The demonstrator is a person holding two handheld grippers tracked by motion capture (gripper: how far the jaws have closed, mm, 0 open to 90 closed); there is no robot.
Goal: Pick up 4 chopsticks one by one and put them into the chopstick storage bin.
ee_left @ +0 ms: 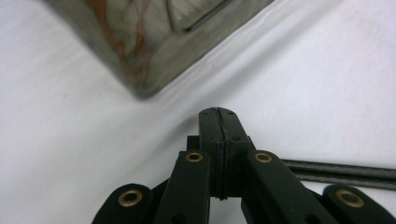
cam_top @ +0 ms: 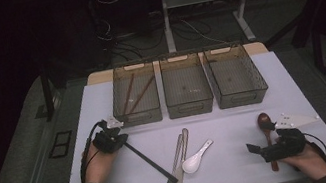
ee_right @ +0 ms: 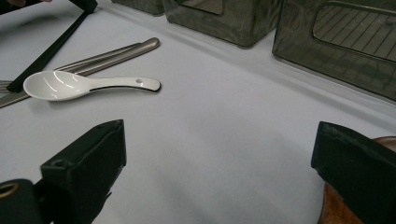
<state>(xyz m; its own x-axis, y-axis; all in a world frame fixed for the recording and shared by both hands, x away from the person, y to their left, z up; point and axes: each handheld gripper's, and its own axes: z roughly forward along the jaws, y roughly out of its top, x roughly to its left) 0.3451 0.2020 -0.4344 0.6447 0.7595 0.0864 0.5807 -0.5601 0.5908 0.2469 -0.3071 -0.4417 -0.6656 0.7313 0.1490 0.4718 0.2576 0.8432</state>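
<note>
Leftmost, the left gripper [cam_top: 117,136] is seen just in front of the left bin [cam_top: 134,94], jaws pressed together with nothing between them, as the left gripper view confirms. Two brown chopsticks [cam_top: 134,94] are seen lying inside that bin. A black fork [cam_top: 150,159] is laid diagonally on the white table [cam_top: 235,165], its handle end just beside the left gripper, tines toward the near edge; whether it is touched cannot be told. Next, a steel fork and knife [cam_top: 180,155] are laid side by side, crossing near the black fork's tines. A white ceramic spoon [cam_top: 196,157] is placed just right of them, bowl toward the near edge. Middle bin [cam_top: 186,87] and right bin [cam_top: 235,77] are set in a row behind. Rightmost, the right gripper [cam_top: 261,137] is held with jaws wide apart, empty, a wooden spoon [cam_top: 264,123] lying beside its right jaw, bowl toward the bins.
</note>
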